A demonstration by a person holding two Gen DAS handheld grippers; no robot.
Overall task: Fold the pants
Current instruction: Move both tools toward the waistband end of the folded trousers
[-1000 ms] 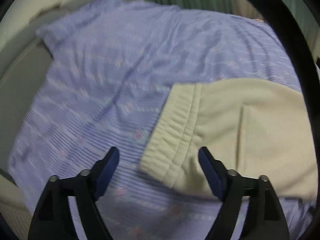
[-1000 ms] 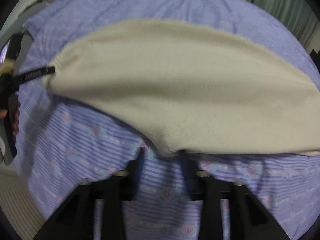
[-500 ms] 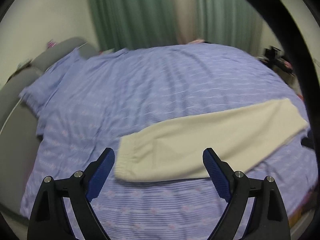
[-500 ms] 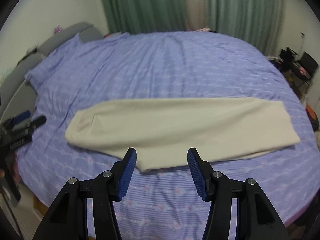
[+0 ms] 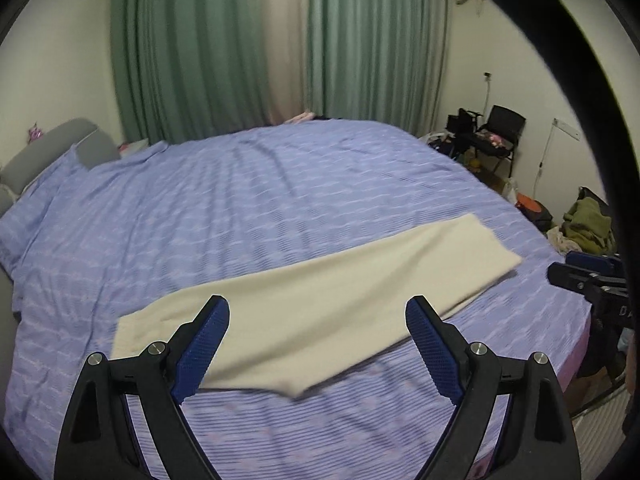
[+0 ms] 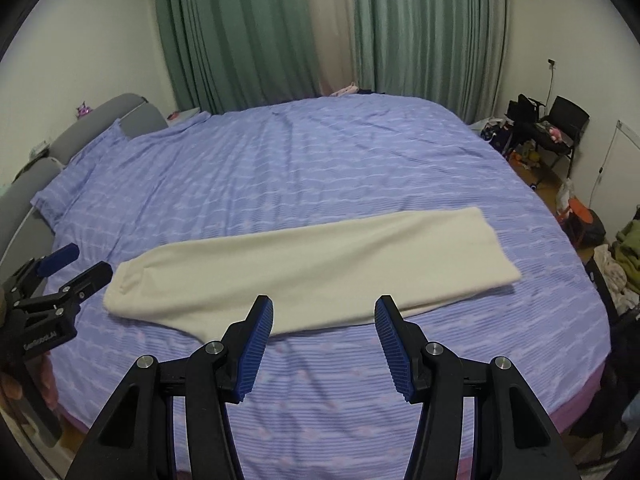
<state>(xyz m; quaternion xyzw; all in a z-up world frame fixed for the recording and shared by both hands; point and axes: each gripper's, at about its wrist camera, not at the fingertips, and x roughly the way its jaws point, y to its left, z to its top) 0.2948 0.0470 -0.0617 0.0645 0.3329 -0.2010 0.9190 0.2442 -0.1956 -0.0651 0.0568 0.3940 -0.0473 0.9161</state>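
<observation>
**Both grippers lifted clear of the pants**

Pulled up and back from the fabric since a second ago: then close over the cloth, now high above the bed (image 6: pixel 320 168), whole room in view. Left gripper (image 5: pixel 316 312) spread wide, nothing between the blue pads, hanging above the near edge of the pants (image 5: pixel 320 304). Right gripper (image 6: pixel 324 312) parted about halfway, likewise empty, poised over the near long edge of the pants (image 6: pixel 312 268).

Pants lying flat on the purple striped cover, folded lengthwise into one long cream band, waistband end toward the grey headboard (image 6: pixel 120 116), leg end toward the room's cluttered side. Each gripper visible at the frame edge of the other's view, off the ends of the band. Green curtains (image 6: pixel 240 40) behind the bed; black chair (image 6: pixel 564 124) in the far corner.
</observation>
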